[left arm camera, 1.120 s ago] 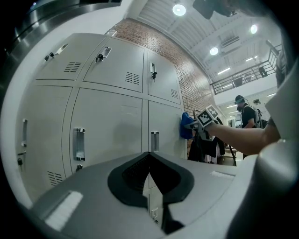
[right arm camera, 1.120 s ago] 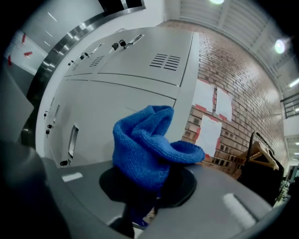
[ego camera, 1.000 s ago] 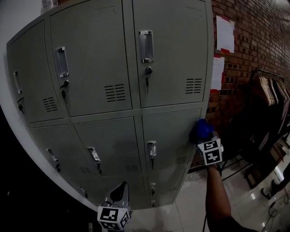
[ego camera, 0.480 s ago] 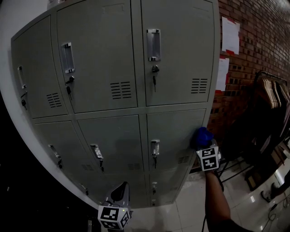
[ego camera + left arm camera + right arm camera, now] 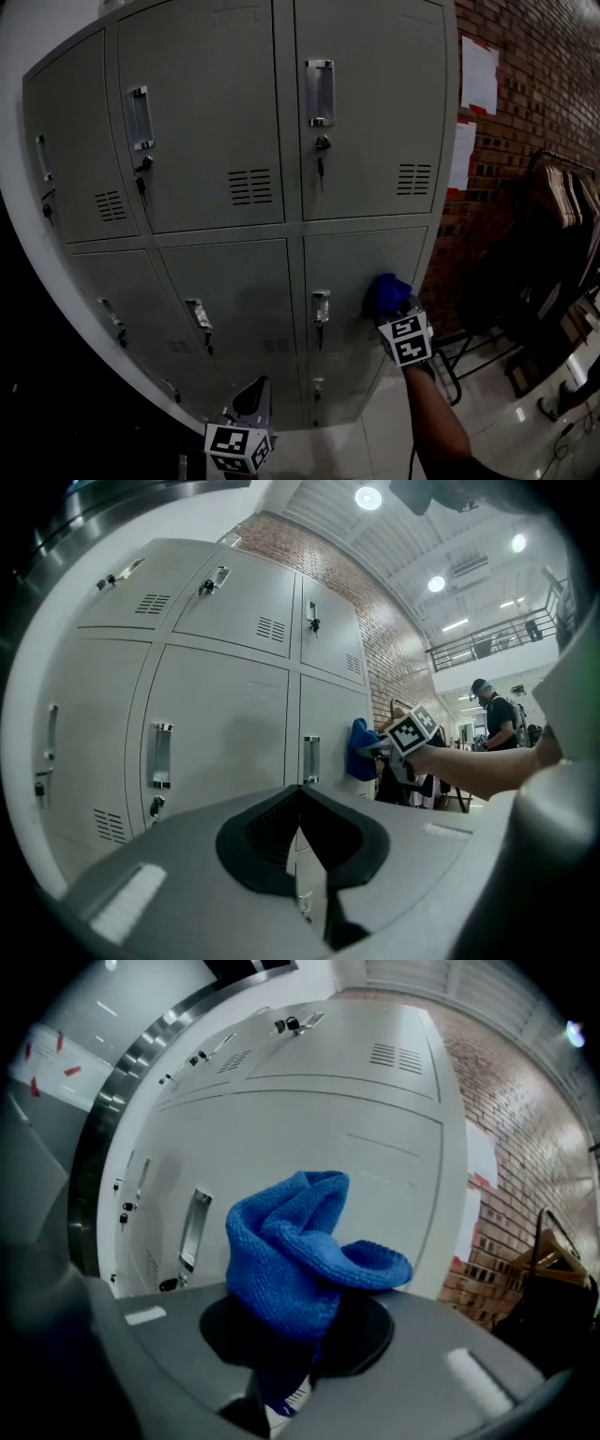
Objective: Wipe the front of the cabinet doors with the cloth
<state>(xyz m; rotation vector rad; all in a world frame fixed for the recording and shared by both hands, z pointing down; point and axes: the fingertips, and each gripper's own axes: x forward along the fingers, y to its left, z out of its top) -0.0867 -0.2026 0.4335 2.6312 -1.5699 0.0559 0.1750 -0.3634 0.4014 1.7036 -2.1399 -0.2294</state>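
The cloth (image 5: 386, 292) has slid left across the lower right cabinet door (image 5: 352, 258), away from its right edge and closer to the handle (image 5: 320, 307). It bunches out ahead of the right claw (image 5: 281, 1377), which is clamped on it, and touches the door. The left claw (image 5: 300, 841) hangs low near the cabinet's foot, jaws together and empty.

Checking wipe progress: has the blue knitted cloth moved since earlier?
Yes: the blue knitted cloth slid left, toward the metal door handle, and slightly down.
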